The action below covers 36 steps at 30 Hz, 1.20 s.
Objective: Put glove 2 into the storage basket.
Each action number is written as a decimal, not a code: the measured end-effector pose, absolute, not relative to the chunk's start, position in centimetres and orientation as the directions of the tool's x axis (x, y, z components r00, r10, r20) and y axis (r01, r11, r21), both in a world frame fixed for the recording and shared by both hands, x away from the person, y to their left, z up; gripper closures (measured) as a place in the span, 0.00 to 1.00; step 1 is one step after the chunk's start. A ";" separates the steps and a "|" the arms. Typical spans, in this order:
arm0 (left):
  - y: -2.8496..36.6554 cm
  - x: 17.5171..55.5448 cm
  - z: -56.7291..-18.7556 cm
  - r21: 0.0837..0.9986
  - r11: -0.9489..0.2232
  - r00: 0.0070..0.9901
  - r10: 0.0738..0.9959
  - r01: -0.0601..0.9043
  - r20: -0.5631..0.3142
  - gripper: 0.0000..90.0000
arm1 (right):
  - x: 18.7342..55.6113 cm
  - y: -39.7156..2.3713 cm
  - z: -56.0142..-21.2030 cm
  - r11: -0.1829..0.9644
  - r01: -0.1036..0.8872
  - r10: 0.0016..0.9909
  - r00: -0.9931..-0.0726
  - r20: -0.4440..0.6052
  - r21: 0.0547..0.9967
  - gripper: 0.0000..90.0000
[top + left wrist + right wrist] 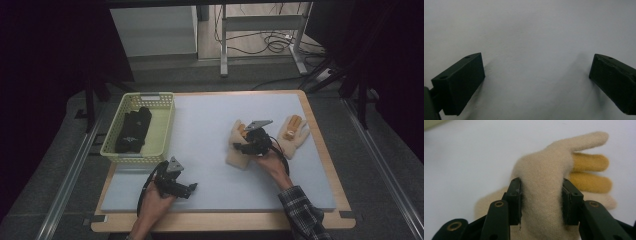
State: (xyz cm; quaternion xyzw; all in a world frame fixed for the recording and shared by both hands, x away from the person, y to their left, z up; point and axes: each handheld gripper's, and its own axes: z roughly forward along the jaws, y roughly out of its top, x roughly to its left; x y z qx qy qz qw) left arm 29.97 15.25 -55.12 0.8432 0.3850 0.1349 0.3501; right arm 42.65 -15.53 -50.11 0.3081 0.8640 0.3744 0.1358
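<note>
A cream knitted glove [236,156] with orange fingers lies on the white mat [210,110]. My right gripper [245,146] is over it. In the right gripper view both pads press into a bunched fold of that glove [544,167], so the right gripper [541,200] is shut on it. A second, matching glove [294,132] lies flat just to the right, untouched. My left gripper [190,189] rests near the mat's front left. Its jaws stand wide apart in the left gripper view, with the left gripper [536,80] holding nothing over bare mat.
A pale yellow basket [150,100] sits at the mat's left edge with dark folded fabric [134,130] inside. The mat lies on a wooden tabletop [320,145]. Beyond the table are a metal desk frame and cables on the floor.
</note>
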 end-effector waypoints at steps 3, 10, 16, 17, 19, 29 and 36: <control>15.3 30.0 -55.1 0.694 -0.458 0.667 0.744 0.555 -0.042 0.00 | 41.0 -15.1 -49.5 0.540 0.410 0.592 -0.806 0.014 0.735 0.62; 15.3 30.0 -55.1 0.695 -0.460 0.668 0.743 0.553 -0.040 0.00 | 36.5 -13.8 -51.0 0.596 0.351 0.499 -0.867 0.010 0.722 0.38; 15.3 30.0 -55.1 0.694 -0.458 0.667 0.744 0.555 -0.042 0.00 | 36.8 -15.7 -51.3 0.554 0.380 0.540 -0.841 0.028 0.741 0.29; 15.3 30.0 -55.1 0.694 -0.458 0.667 0.744 0.555 -0.042 0.00 | 37.0 -16.1 -51.2 0.547 0.386 0.550 -0.835 0.028 0.743 0.29; 15.3 30.0 -55.1 0.695 -0.458 0.667 0.744 0.555 -0.042 0.00 | 37.3 -17.0 -51.0 0.534 0.398 0.570 -0.821 0.030 0.746 0.31; 15.3 30.0 -55.1 0.694 -0.458 0.667 0.744 0.555 -0.042 0.00 | 39.3 -22.1 -50.4 0.462 0.466 0.694 -0.720 0.020 0.754 0.39; 15.3 30.0 -55.1 0.694 -0.458 0.668 0.743 0.555 -0.042 0.00 | 40.9 -26.7 -49.5 0.395 0.500 0.795 -0.606 -0.014 0.771 0.39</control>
